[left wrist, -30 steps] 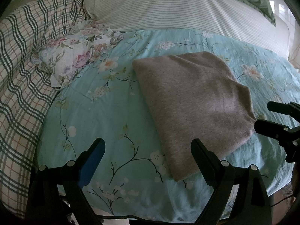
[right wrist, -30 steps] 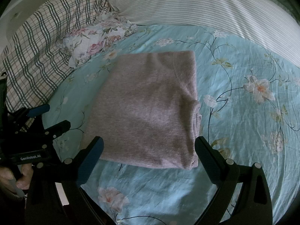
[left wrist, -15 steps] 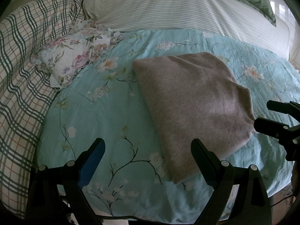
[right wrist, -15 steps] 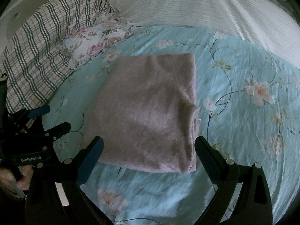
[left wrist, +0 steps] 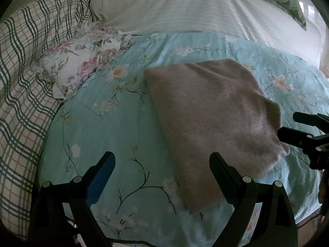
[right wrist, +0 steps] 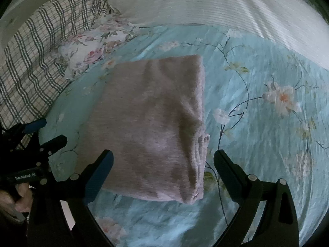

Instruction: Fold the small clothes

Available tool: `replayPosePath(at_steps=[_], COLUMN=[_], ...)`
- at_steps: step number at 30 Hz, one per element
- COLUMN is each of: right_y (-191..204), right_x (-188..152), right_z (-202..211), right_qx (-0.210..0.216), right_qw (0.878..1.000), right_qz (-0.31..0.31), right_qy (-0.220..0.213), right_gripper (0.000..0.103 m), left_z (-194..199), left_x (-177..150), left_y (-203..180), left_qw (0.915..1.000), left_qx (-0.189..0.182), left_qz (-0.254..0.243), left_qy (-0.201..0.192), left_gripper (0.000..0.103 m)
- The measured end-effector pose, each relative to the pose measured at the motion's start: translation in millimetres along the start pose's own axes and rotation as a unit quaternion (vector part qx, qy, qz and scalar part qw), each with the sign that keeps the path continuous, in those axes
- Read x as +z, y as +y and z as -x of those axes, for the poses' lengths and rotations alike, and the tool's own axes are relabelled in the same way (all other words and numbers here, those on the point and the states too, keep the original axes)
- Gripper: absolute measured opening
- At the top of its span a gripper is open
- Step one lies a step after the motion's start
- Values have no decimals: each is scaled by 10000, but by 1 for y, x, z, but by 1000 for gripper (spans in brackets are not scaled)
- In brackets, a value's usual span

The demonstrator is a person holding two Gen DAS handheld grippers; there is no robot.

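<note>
A: Left gripper [left wrist: 161, 164]: jaws spread wide, nothing between them, hanging above the quilt [left wrist: 102, 123] just left of the garment's near corner.

B: Right gripper [right wrist: 163, 163]: jaws spread too, empty, straddling the near right edge of the garment [right wrist: 152, 119].

A: Garment lies flat on the quilt, folded to a rough rectangle, layered edges showing along its right side. Floral pillow [left wrist: 76, 70] well apart at upper left; plaid blanket [left wrist: 24, 82] beyond it.

B: Risk, as I judge it: a pinch at that stacked right edge may catch only the top layers, and the lower ones slide out and open the fold.

A: Also, soft quilt underneath. Jaws pressing down could grab bedding with the cloth.
</note>
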State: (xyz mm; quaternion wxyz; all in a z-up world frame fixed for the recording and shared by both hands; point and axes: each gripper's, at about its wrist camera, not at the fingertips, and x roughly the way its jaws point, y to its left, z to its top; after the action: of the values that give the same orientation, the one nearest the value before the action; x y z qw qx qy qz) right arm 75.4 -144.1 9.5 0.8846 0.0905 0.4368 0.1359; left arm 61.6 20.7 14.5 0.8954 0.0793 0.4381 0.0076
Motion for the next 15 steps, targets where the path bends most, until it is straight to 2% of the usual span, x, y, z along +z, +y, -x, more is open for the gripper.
replayPosePath(at_steps=[15], right_y=[1], right_x=[3], right_z=[0], right_qx=[45], right_qw=[10000], right_qz=[-1], right_qy=[-31], right_gripper=[98], left_z=[-5], left_x=[3], left_y=[-1], left_qw=[10000], left_qx=[11], left_qz=[-75], left_qy=[10], left_gripper=[93])
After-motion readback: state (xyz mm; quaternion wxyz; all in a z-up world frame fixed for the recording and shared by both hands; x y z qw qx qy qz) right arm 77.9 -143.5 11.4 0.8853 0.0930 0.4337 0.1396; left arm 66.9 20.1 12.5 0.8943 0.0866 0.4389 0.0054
